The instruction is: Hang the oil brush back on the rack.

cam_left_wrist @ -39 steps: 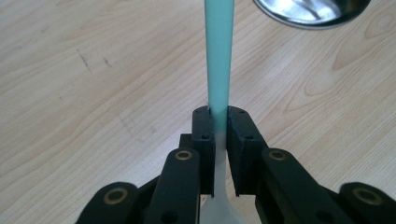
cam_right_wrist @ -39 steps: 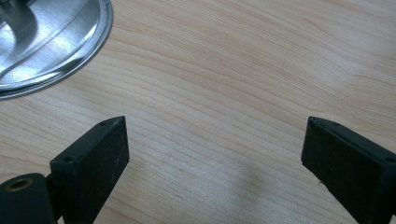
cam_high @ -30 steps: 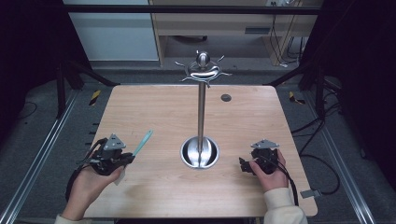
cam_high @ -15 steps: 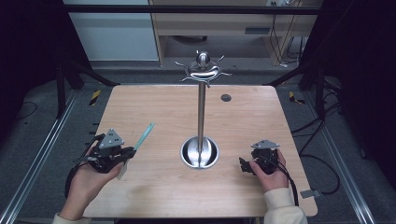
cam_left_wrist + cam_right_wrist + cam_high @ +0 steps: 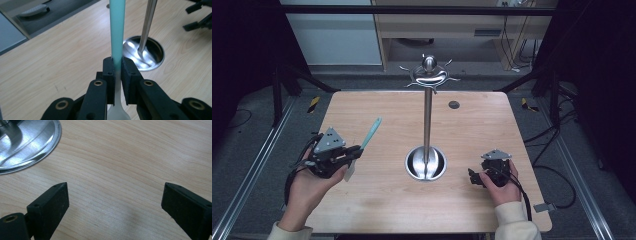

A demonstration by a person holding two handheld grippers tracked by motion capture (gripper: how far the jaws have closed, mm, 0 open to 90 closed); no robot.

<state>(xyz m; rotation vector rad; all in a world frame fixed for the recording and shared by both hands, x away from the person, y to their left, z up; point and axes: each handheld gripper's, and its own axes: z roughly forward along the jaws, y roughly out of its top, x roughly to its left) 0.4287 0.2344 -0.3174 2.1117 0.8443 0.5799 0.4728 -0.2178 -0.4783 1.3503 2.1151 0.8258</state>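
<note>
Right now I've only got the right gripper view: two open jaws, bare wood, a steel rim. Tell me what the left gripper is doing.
Observer: The left gripper is shut on a teal utensil, clamped where its teal handle meets the white end.
Operator: Say where that handle points.
Observer: Away from the person and slightly right, tilted up off the table, in the high view.
Operator: Describe what my steel rim belongs to.
Observer: It is the round base of a steel stand, whose tall pole carries a ring of hooks and a ball on top.
</note>
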